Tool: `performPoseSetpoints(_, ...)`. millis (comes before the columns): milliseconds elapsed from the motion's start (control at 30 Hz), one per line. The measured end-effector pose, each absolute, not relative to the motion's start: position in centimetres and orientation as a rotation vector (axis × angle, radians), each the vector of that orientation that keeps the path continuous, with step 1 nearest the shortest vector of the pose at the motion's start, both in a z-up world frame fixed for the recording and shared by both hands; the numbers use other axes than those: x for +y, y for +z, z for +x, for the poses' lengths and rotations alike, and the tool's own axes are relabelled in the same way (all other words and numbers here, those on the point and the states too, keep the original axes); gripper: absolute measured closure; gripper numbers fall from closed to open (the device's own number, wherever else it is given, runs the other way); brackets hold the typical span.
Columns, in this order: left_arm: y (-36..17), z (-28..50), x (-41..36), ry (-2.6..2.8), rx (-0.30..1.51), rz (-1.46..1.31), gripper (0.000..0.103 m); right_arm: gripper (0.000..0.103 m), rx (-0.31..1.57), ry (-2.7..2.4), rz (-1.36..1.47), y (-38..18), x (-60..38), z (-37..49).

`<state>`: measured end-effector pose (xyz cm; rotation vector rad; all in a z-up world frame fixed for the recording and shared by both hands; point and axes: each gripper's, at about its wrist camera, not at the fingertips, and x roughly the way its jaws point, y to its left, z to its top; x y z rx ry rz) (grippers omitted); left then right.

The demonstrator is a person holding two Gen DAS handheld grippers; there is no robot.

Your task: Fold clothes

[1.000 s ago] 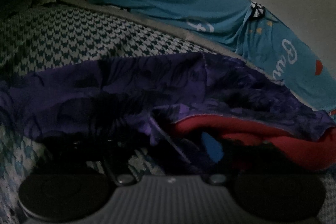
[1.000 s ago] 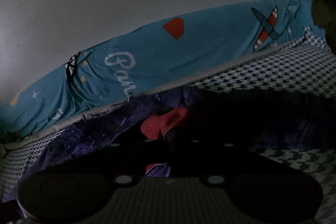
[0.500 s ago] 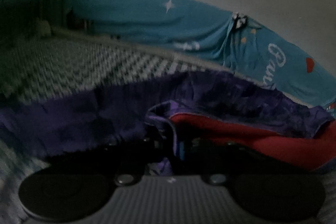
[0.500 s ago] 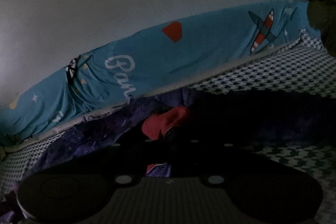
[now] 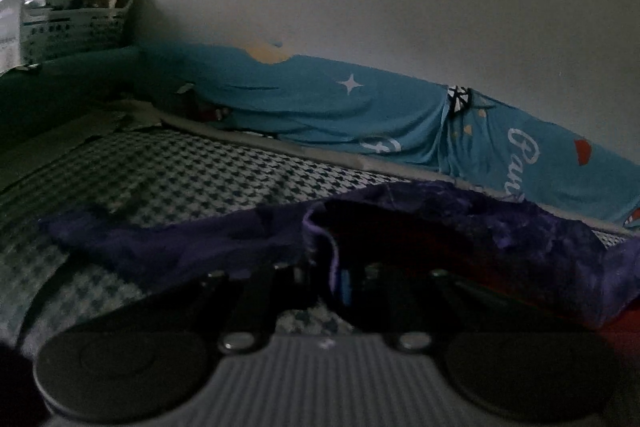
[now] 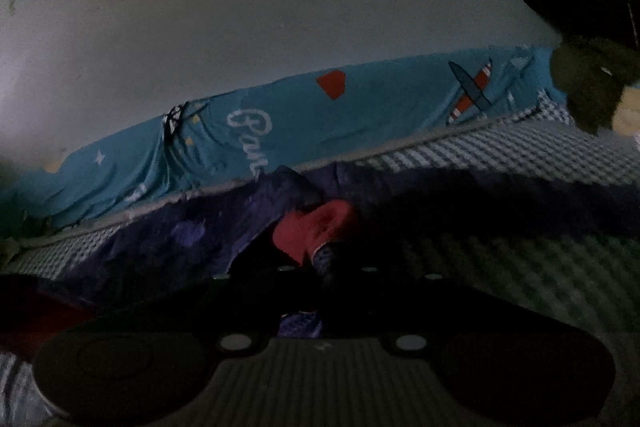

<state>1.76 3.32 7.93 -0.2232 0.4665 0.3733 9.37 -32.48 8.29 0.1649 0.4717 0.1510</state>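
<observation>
A purple garment [image 5: 500, 223] with a red lining lies rumpled on the houndstooth bed cover [image 5: 192, 171]. In the left wrist view my left gripper [image 5: 334, 285] is shut on a pale purple hem of the garment, which is lifted off the bed. In the right wrist view the same purple garment [image 6: 180, 239] spreads to the left, and a fold of its red lining [image 6: 316, 231] bunches just ahead of the fingers. My right gripper [image 6: 320, 279] is shut on cloth at that fold. The scene is dark and both pairs of fingertips are hard to make out.
A blue cartoon-print sheet [image 5: 360, 107] runs along the pale wall behind the bed [image 6: 320, 119]. A white lattice basket [image 5: 72, 27] holding bags stands at the far left. Dark bulky things [image 6: 588, 83] sit at the bed's right end.
The left gripper has closed on the purple hem and risen, so more wall and the basket show. The right gripper has shifted sideways with the cloth still in it.
</observation>
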Motion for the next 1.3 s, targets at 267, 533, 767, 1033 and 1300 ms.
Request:
performPoseSetpoints(267,8.4,-3.3,3.1,0.400,0.493,-0.227,0.092,0.092,0.552,0.166,0.178,6.7,-33.5,4.7)
performPoseSetpoints(533,7.4,-5.9,2.8,0.413,0.588,-0.201,0.086,0.090,0.683,0.215,0.185,5.1,-33.8,1.8)
performPoseSetpoints(767,7.6,-8.2,2.5,0.396,0.625,-0.203,0.067,0.078,0.620,0.235,0.278,5.9,-35.7,-1.0)
performPoseSetpoints(1033,9.2,-8.8,0.6,0.295,0.554,-0.148,0.055,0.076,0.601,0.158,0.333,5.9,-36.7,0.3)
performPoseSetpoints(1300,7.3,-5.8,-0.5,0.175,0.619,-0.159,0.050,0.072,0.621,0.113,0.275,4.9,-36.6,3.3)
